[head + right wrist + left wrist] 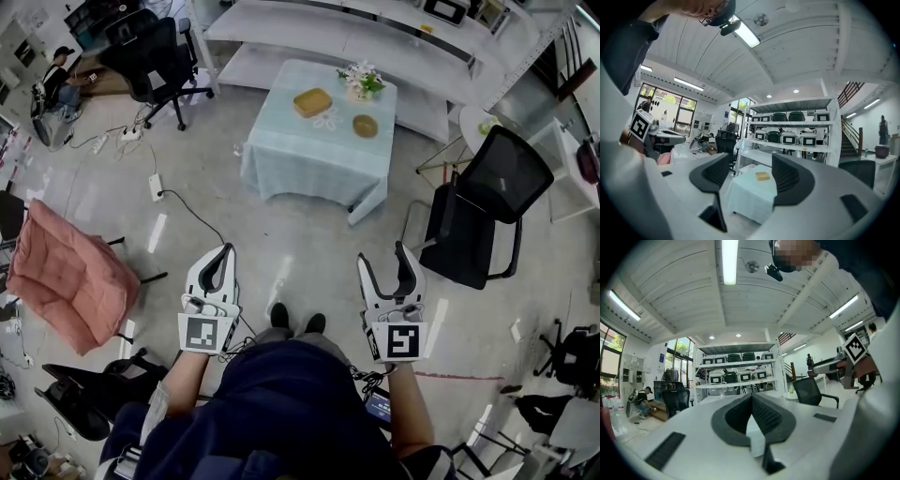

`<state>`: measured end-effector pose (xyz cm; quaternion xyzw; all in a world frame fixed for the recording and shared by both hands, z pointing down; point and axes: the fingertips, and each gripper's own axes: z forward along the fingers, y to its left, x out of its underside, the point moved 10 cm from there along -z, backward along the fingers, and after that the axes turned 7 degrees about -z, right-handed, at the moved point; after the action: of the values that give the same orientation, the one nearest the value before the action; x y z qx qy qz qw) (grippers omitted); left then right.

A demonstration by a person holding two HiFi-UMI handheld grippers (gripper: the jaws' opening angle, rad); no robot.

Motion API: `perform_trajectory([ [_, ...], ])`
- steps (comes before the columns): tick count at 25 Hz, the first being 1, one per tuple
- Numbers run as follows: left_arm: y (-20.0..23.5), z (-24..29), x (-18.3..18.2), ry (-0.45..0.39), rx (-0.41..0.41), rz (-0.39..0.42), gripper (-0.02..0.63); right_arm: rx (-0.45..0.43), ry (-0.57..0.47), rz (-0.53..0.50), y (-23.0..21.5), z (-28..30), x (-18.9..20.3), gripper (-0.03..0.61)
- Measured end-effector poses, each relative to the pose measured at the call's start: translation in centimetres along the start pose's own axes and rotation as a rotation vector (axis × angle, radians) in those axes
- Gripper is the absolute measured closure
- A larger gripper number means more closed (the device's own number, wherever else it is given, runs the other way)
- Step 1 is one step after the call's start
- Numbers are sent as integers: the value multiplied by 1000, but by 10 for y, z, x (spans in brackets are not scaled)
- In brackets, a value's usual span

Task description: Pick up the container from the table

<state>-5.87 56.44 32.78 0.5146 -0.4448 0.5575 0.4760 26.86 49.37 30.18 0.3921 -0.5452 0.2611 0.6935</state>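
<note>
The small table draped in pale blue cloth [298,161] carries a yellow rectangular container [312,102], a round brown bowl [365,126] and a small bunch of white flowers [362,81].

text: none legible | labels: none legible | numbers, brands, signs: none legible

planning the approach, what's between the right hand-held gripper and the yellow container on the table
Head view: bare floor, then the table's cloth-covered near edge. The black chair stands off to the right.
</note>
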Motion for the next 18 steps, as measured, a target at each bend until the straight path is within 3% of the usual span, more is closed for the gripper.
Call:
perform_trajectory([
  [6, 9, 3, -1, -25, 10, -21, 612, -10, -16, 2, 5, 8, -6, 230],
  [18, 36, 11, 6, -59, 63, -35, 612, 5, -33, -27, 16, 39, -10, 212],
])
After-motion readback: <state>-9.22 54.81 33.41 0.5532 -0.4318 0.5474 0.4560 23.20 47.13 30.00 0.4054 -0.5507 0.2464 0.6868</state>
